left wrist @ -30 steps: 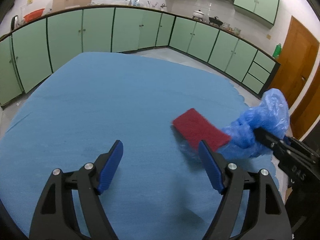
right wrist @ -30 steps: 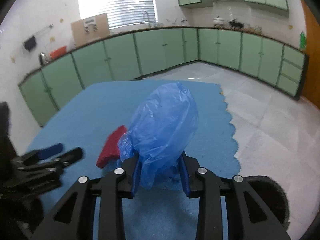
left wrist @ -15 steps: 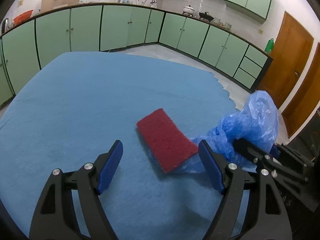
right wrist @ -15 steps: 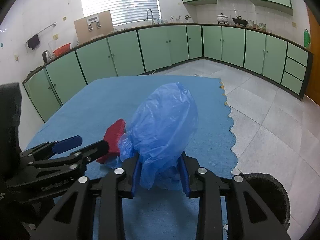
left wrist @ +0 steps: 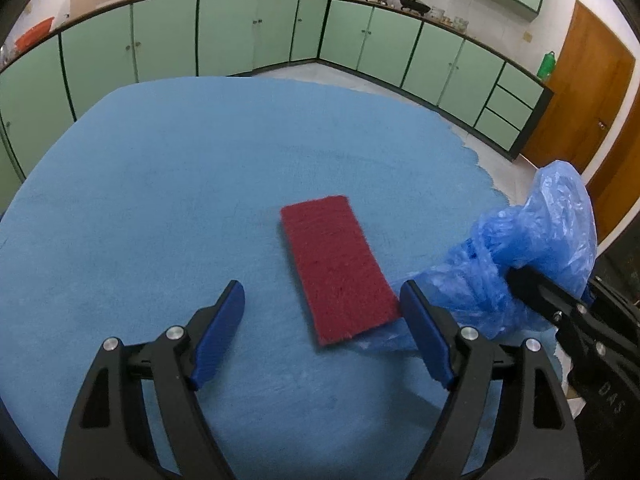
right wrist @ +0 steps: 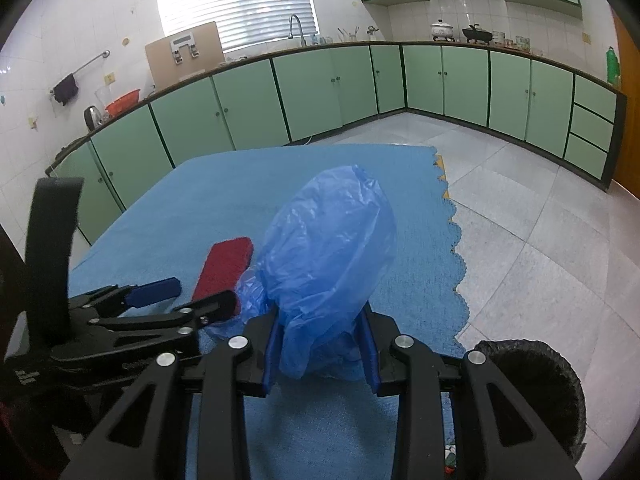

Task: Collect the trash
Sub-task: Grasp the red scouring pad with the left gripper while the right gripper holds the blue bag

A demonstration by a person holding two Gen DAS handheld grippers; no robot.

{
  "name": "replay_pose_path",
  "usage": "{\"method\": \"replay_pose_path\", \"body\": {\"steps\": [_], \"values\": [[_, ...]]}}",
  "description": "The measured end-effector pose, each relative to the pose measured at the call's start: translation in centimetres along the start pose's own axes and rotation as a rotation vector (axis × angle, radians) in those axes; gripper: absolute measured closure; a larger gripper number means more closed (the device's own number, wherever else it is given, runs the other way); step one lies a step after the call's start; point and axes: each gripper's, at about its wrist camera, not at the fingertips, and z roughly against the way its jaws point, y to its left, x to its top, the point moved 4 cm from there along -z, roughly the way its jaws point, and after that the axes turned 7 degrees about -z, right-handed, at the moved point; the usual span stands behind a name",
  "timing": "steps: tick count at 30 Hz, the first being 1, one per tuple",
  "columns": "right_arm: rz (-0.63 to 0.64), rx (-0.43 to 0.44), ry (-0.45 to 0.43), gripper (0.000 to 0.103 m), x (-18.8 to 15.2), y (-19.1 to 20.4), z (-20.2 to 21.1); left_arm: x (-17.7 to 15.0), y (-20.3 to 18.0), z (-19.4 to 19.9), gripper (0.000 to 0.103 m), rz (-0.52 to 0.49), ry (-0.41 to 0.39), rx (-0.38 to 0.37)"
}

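Note:
A dark red scouring pad (left wrist: pixel 336 268) lies flat on the blue tablecloth (left wrist: pixel 160 200). My left gripper (left wrist: pixel 320 292) hovers over its near end, jaws wide and opening. The pad's near half sits between the fingertips, closer to the right one, and neither touches it. The same pad (right wrist: pixel 224 270) shows in the right wrist view beside the left gripper (right wrist: pixel 188 298). My right gripper (right wrist: pixel 320 320) is shut on a crumpled blue plastic bag (right wrist: pixel 332 248), which bulges up above the jaws. The bag (left wrist: pixel 532 256) and right gripper (left wrist: pixel 540 292) sit at the pad's right, the bag's loose edge against the pad's corner.
A black-lined trash bin (right wrist: pixel 520 346) stands on the floor off the table's near right corner. The cloth's scalloped edge (right wrist: pixel 456 240) marks the table's right side. Green kitchen cabinets (left wrist: pixel 260 32) ring the room.
My left gripper has swung right and lower toward the red pad, which went from beyond its right finger to between the fingertips. The right gripper and the bag have stayed put.

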Motion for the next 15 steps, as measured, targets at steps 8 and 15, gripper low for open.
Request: {"method": "replay_pose_path", "body": {"steps": [8, 15], "values": [[-0.002, -0.022, -0.002, 0.07, -0.1, 0.3, 0.0, -0.2, 1.5, 0.6, 0.028, 0.039, 0.0, -0.004], [-0.003, -0.025, 0.002, 0.07, -0.3, 0.7, -0.1, 0.1, 1.0, 0.3, 0.064, 0.052, -0.005, -0.081]]}}
